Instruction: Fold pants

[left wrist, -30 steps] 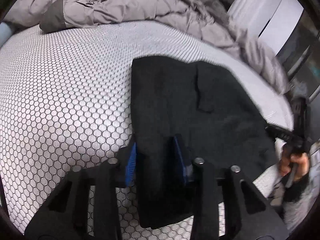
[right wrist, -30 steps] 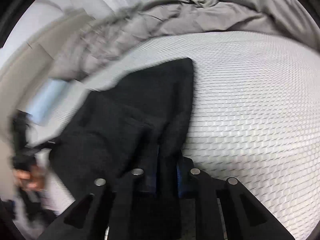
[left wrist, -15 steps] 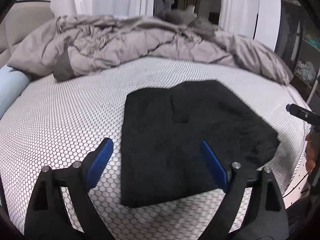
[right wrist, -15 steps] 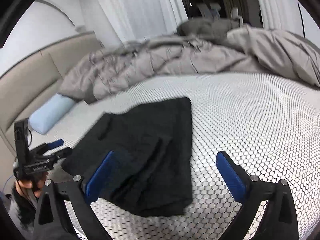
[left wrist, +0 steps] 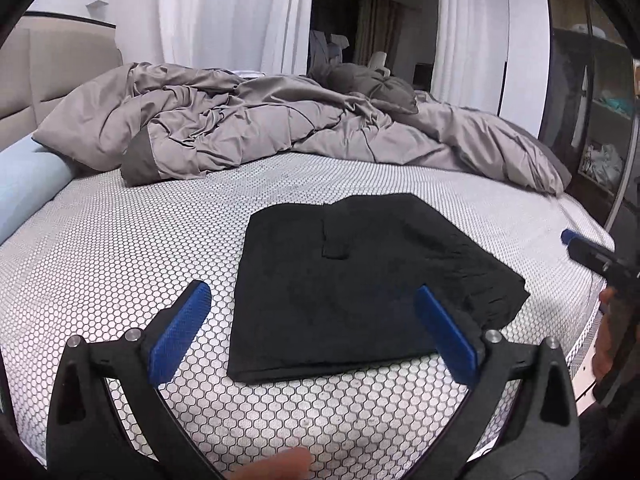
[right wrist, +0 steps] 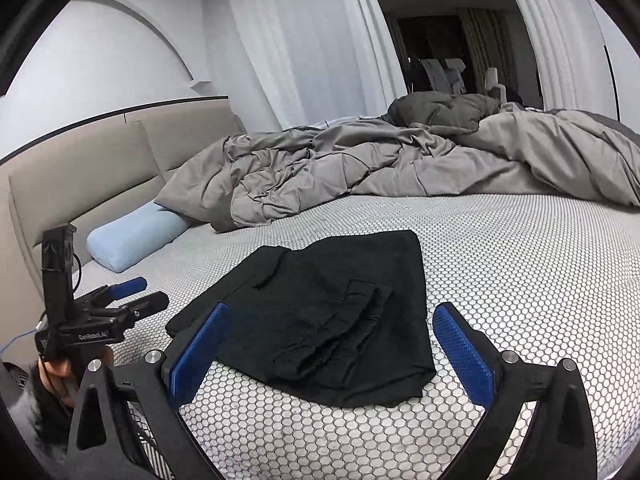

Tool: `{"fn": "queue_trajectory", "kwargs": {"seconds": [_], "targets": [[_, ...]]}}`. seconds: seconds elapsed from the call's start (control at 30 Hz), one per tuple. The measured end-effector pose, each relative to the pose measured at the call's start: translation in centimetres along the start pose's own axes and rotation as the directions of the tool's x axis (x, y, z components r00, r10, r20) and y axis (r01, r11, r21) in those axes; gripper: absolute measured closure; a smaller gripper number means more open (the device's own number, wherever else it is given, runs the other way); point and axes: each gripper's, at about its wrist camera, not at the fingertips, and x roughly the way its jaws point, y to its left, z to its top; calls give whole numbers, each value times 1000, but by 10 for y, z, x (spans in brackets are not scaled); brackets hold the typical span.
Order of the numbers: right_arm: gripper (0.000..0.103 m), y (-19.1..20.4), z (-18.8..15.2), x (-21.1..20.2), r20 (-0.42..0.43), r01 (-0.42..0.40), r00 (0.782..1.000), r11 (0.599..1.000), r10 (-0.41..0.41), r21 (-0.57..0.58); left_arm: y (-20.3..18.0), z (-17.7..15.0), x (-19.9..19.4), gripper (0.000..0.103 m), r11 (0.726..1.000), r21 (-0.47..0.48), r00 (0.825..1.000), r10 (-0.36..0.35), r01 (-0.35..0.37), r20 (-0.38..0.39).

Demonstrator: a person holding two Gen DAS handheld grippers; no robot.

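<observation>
honeycomb bed (left wrist: pixel 100 264) carries folded black pants (left wrist: pixel 352 280); left tongs (left wrist: pixel 316 330), right tongs (right wrist: pixel 334 346) wide open, empty; fold looks finished, maybe tidy.

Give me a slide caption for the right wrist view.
Right gripper open above folded black pants on the honeycomb-patterned mattress, left gripper alongside, rumpled grey duvet behind.
</observation>
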Motion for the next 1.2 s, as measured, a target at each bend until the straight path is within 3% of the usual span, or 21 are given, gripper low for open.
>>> {"fn": "queue_trajectory", "kwargs": {"seconds": [0.2, 1.2], "targets": [[0, 9, -6, 8, 8, 52, 999, 998, -52, -39, 1, 2, 5, 1, 1000, -7, 1000, 1, -1, 2], [0, 13, -12, 16, -5, 45, 999, 997, -45, -57, 6, 3, 20, 1, 1000, 20, 1000, 1, -1, -12]]}}
